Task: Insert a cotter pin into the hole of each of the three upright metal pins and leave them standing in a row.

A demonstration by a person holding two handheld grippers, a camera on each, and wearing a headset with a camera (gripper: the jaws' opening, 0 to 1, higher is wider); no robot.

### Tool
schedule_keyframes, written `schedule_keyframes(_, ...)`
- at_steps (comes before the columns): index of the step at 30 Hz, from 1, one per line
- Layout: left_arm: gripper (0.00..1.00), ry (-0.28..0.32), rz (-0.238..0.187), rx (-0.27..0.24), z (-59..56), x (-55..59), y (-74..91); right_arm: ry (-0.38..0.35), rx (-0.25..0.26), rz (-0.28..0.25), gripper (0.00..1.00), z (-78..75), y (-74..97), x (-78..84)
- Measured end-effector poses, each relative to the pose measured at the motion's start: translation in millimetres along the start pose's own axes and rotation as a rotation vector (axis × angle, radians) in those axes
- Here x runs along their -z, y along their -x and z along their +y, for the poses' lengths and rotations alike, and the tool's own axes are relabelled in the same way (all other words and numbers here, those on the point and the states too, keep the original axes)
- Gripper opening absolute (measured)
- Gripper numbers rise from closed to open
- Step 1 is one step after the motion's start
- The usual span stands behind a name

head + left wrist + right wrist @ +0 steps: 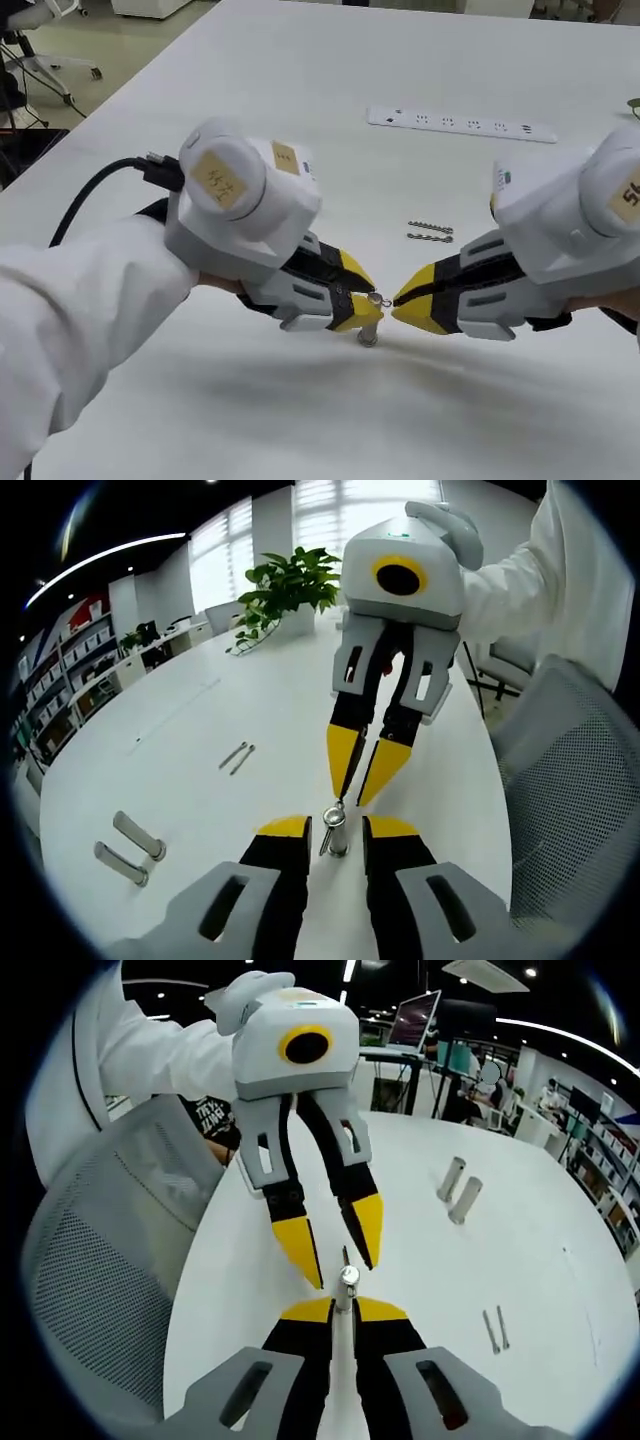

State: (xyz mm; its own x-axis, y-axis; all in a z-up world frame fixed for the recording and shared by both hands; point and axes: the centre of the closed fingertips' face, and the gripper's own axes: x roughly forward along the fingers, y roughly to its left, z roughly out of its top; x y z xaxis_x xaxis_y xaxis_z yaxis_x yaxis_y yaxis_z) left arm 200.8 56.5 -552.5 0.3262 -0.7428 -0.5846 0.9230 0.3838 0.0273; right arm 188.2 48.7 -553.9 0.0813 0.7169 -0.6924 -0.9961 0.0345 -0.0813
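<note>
One metal pin [368,333] stands upright on the white table [300,420]. My left gripper [336,827] is open, a jaw on each side of the metal pin [333,832] with a small gap to it. From the opposite side my right gripper [344,1310] is shut on a thin cotter pin [345,1257], whose tip pokes past the metal pin's top [347,1278]. In the head view the left gripper [366,305] and the right gripper [397,299] meet tip to tip at that top. Two spare cotter pins [430,232] lie behind. Two more metal pins [128,848] lie off to the side.
A white power strip [460,124] lies far back on the table. A potted plant [285,585] stands at the table's far end, and a mesh chair [570,780] is at its side. A black cable [95,190] runs from the left gripper.
</note>
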Motion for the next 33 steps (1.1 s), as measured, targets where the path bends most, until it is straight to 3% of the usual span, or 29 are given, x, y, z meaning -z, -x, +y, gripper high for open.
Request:
schedule_keyframes(4,0.33,0.031,-0.02,-0.007,-0.7,4.0,5.8,0.003,0.006,0.002,0.05,0.5,-0.4,-1.5)
schedule_keyframes(8,0.33,0.08,-0.084,-0.011,-3.8,-1.1,17.5,-0.006,0.013,0.002,0.11,-0.2,-1.8,-3.5)
schedule_keyframes(14,0.5,0.099,-0.087,-0.008,-8.3,4.0,31.6,-0.024,0.013,0.007,0.14,-1.4,-7.1,-3.7)
schedule_keyframes(23,0.57,0.156,-0.097,0.0,-17.8,13.0,39.5,-0.025,-0.002,0.031,0.13,-4.0,-17.3,0.8)
schedule_keyframes(33,0.83,0.158,-0.08,-0.091,-8.4,24.3,45.8,-0.023,-0.013,0.038,0.1,-5.2,-23.7,0.6)
